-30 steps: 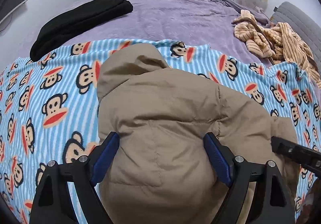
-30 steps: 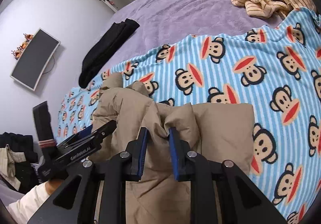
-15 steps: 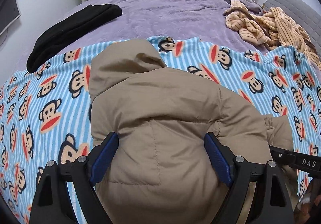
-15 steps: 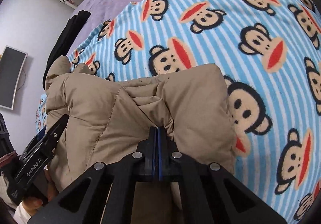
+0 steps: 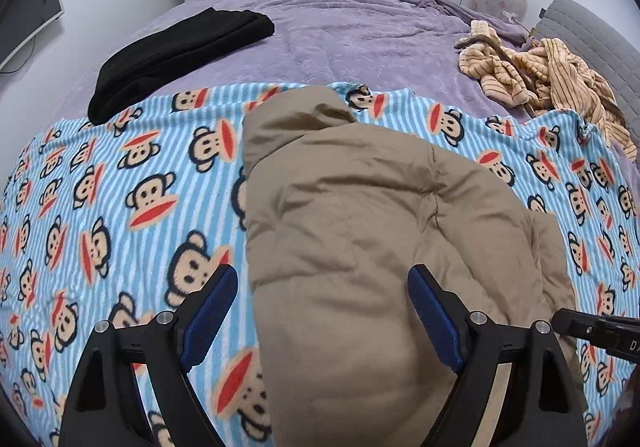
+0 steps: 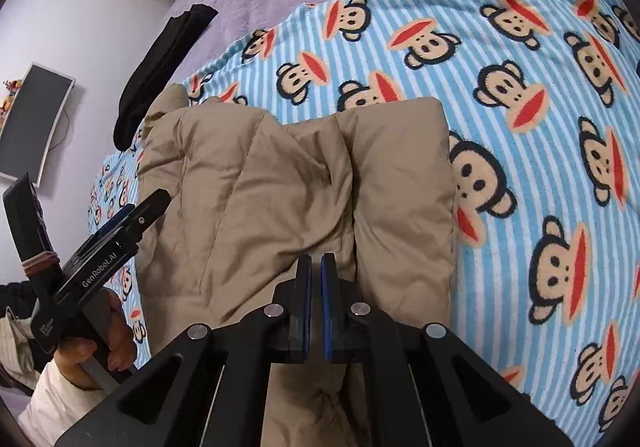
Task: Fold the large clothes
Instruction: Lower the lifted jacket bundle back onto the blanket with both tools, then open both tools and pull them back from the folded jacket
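A tan puffer jacket (image 5: 352, 215) with a hood lies folded on the monkey-print blue striped blanket (image 5: 120, 207). My left gripper (image 5: 322, 289) hovers open over the jacket's near part. Its left finger is above the blanket and its right finger above the jacket, with nothing pinched. In the right wrist view my right gripper (image 6: 316, 275) is shut on a fold of the jacket (image 6: 260, 187), and creases run into its tips. A hand holds the left gripper (image 6: 120, 223) at the jacket's left edge. The right gripper's body (image 5: 600, 331) shows at the right of the left wrist view.
A folded black garment (image 5: 180, 47) lies on the purple bedspread (image 5: 360, 31) beyond the blanket. A heap of beige striped clothes (image 5: 540, 75) sits at the far right by a grey headboard (image 5: 592, 35). A monitor (image 6: 36, 119) hangs on the wall at the left.
The right gripper's jaws closed on a fold of the jacket. The left gripper rose and shifted left, so its left finger now stands over the blanket instead of the jacket.
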{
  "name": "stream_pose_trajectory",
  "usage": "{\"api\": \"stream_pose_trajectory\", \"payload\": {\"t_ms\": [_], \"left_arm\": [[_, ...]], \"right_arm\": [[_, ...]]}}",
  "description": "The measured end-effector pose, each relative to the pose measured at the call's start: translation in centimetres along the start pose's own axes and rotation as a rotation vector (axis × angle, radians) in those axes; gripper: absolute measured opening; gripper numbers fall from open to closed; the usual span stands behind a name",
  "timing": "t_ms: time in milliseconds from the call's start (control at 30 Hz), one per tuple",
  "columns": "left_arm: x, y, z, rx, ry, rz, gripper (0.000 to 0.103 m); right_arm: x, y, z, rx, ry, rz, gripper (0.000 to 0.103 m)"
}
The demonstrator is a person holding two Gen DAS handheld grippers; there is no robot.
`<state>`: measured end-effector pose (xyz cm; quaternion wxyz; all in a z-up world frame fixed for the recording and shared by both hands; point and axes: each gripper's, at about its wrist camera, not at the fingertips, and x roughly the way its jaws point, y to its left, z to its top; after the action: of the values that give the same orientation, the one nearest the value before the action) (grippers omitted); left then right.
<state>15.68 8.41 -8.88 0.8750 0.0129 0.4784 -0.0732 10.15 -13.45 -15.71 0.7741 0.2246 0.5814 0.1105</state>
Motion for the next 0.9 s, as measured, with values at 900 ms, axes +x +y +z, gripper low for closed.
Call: {"api": "stream_pose_trajectory", "payload": {"t_ms": [900], "left_arm": [[-6.7, 3.6, -9.7, -0.058, 0.191, -0.071, 0.087]], "right_arm": [[-5.0, 2.0, -10.4, 0.021, 0.059, -0.104, 0.005]]}}
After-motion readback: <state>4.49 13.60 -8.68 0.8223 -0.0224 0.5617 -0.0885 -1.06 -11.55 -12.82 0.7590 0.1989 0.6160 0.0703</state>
